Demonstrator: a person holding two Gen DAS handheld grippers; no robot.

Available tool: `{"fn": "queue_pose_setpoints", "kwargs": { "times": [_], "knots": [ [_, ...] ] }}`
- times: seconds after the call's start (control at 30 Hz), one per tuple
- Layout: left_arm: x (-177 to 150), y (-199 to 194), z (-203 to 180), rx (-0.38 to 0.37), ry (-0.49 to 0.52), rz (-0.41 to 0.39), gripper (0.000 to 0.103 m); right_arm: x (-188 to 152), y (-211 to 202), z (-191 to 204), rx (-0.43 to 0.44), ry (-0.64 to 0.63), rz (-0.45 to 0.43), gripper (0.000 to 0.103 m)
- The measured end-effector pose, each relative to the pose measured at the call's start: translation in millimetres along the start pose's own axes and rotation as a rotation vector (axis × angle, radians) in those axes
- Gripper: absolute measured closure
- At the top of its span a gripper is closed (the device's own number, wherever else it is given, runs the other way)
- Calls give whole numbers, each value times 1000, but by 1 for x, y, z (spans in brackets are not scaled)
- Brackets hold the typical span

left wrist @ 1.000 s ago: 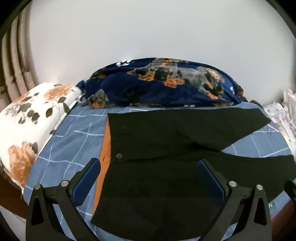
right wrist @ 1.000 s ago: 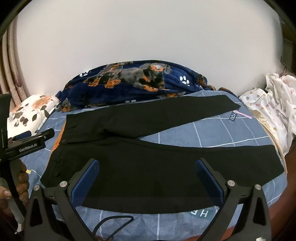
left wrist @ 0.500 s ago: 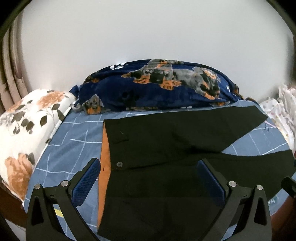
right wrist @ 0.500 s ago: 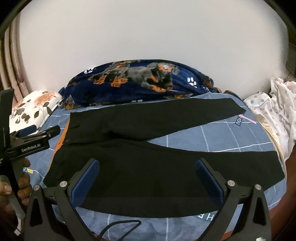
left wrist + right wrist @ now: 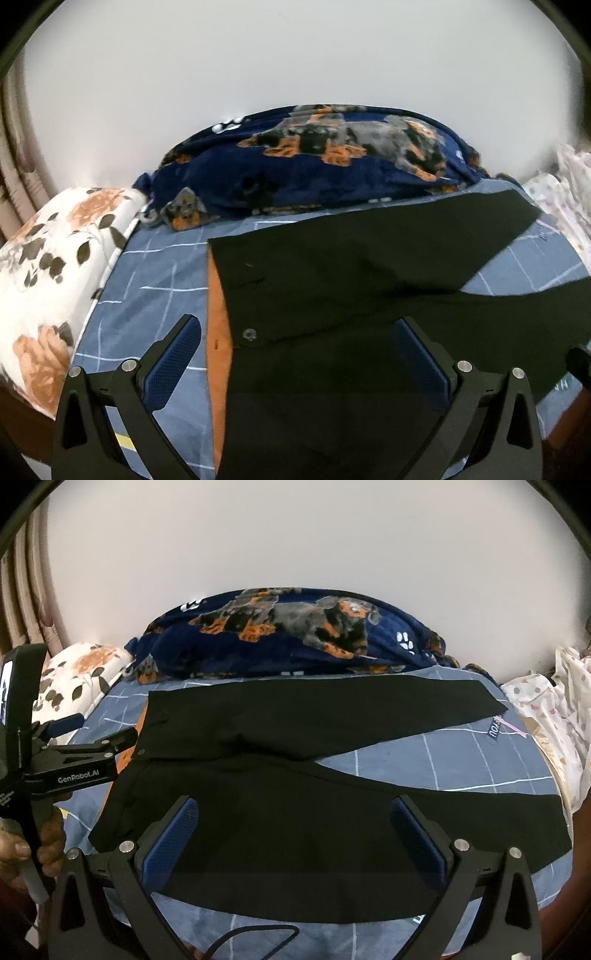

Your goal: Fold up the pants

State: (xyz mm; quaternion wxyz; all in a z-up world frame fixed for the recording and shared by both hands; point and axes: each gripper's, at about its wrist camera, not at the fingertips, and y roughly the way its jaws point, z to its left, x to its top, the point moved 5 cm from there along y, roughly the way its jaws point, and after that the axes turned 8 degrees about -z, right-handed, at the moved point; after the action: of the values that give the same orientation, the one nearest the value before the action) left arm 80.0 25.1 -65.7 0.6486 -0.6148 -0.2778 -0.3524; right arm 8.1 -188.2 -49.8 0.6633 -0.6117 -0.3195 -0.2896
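Note:
Black pants (image 5: 295, 790) lie flat on the blue checked bed sheet (image 5: 424, 753), waist to the left, the two legs spread apart to the right. In the left wrist view the pants (image 5: 351, 295) show an orange waistband lining (image 5: 216, 314) and a metal button (image 5: 248, 334). My left gripper (image 5: 297, 360) is open and empty, above the waist end. It also shows in the right wrist view (image 5: 85, 734), at the left by the waistband. My right gripper (image 5: 293, 840) is open and empty, above the near leg.
A navy dog-print blanket (image 5: 288, 635) is bunched along the back against the white wall. A floral pillow (image 5: 48, 280) lies at the left. Pale dotted fabric (image 5: 554, 720) lies at the right. A black cable (image 5: 255, 936) lies at the bed's front edge.
Both grippers have moved a little nearer to the pants and shifted sideways. The left gripper now sits closer to the waistband. The pants have not moved.

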Motion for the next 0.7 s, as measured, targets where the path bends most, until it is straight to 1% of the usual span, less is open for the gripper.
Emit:
{"fn": "queue_pose_setpoints", "kwargs": {
  "times": [0.03,0.1,0.17,0.23,0.3,0.33,0.43,0.5,0.53,0.57,0.6,0.67,0.7],
  "knots": [
    [0,5,3,2,-14,26,0,0,3,0,4,0,6,0],
    [-1,16,8,-22,-61,84,0,1,8,2,5,1,16,0],
    [0,21,14,-23,-86,73,0,0,14,2,6,5,26,0],
    [2,24,15,-13,-49,42,0,0,18,2,8,8,33,0],
    [5,32,12,-16,12,46,0,-2,23,2,7,8,44,0],
    [5,37,15,-22,19,50,0,-3,25,2,6,7,50,0],
    [8,54,30,-85,-24,80,0,-5,32,0,7,9,68,0],
    [9,74,50,-151,-106,115,0,-7,38,-2,4,9,80,0],
    [10,80,55,-180,-130,120,0,-8,41,-3,2,9,86,0],
    [10,92,65,-225,-159,133,0,-9,44,-4,2,11,92,0],
    [11,102,73,-242,-176,150,1,-11,47,-5,3,16,101,0],
    [12,124,92,-260,-187,169,8,-13,55,-7,2,21,117,0],
    [12,135,101,-253,-182,181,15,-14,58,-7,3,23,124,0]
  ]
}}
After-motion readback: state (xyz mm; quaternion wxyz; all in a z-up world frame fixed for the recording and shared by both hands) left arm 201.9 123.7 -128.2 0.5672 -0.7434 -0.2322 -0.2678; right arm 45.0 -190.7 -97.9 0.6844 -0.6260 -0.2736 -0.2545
